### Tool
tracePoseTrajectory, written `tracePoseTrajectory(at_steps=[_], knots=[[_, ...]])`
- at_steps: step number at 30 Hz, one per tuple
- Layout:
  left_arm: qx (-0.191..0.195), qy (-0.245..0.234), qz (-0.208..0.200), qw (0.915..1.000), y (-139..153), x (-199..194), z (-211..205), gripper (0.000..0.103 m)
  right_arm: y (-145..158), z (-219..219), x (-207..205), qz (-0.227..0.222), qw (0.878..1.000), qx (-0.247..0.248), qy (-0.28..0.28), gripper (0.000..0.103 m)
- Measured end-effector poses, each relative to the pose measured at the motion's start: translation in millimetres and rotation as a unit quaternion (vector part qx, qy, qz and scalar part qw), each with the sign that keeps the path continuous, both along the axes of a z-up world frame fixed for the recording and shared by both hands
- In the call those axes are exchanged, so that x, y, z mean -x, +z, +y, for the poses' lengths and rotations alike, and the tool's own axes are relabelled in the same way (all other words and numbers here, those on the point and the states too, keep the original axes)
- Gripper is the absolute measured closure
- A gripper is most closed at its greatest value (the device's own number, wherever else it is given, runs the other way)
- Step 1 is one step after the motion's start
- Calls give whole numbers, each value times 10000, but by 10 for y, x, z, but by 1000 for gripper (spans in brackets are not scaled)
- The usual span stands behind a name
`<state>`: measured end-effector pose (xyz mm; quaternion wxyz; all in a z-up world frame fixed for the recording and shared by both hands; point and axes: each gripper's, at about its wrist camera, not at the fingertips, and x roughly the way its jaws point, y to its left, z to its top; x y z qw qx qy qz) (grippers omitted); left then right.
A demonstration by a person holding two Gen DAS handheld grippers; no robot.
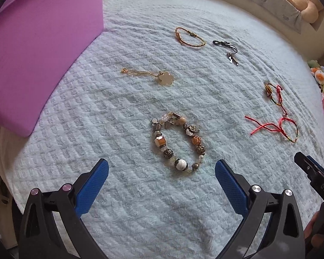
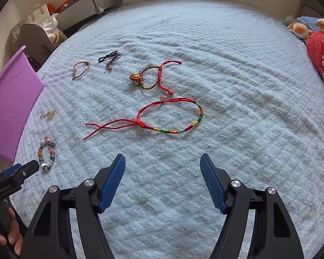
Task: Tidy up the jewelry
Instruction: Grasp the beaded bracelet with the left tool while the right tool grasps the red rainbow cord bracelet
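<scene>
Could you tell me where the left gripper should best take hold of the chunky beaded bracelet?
Probably at the near arc by the white bead, coming straight down with the open left gripper. The beaded bracelet lies flat as an open loop, so one finger can drop inside the ring and one outside.

I count six jewelry pieces on the blanket (image 1: 118, 205): one beaded bracelet (image 1: 177, 142), one gold flower-pendant chain (image 1: 150, 76), one orange cord bracelet (image 1: 190, 36), one black cord with metal charms (image 1: 227, 50), and two red multicolour string bracelets (image 2: 169, 116) (image 2: 155, 76). One purple bin (image 1: 38, 49) sits far left. Two grippers, both spread.
</scene>
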<state>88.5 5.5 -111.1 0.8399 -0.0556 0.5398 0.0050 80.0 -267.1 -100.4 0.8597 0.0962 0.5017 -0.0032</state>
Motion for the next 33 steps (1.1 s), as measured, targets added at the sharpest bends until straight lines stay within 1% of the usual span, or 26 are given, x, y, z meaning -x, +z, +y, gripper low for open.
tracePoseTrajectory(at_steps=[4, 8, 15, 20, 25, 28, 33], knots=[[33, 69, 57, 10000, -87, -61, -7, 6, -69, -13, -90, 14, 10000, 21, 23, 34], [-77, 53, 89, 9999, -155, -100, -57, 6, -122, -12, -155, 34, 10000, 30, 36, 34], [-135, 79, 65, 9999, -270, -160, -78, 6, -197, -37, -259, 58, 9999, 94, 1, 34], [-271, 98, -8, 9996, -307, -221, -114, 6, -229, -39, -325, 49, 9999, 146, 8, 34], [-266, 194, -32, 9995, -328, -266, -106, 6, -270, -44, -404, 94, 9998, 202, 10, 34], [-311, 191, -52, 9993, -339, -270, -115, 5, -279, -29, -463, 103, 9996, 249, 35, 31], [-330, 226, -43, 9992, -358, -300, -115, 5, -311, 3, -596, 117, 9992, 372, 86, 29]])
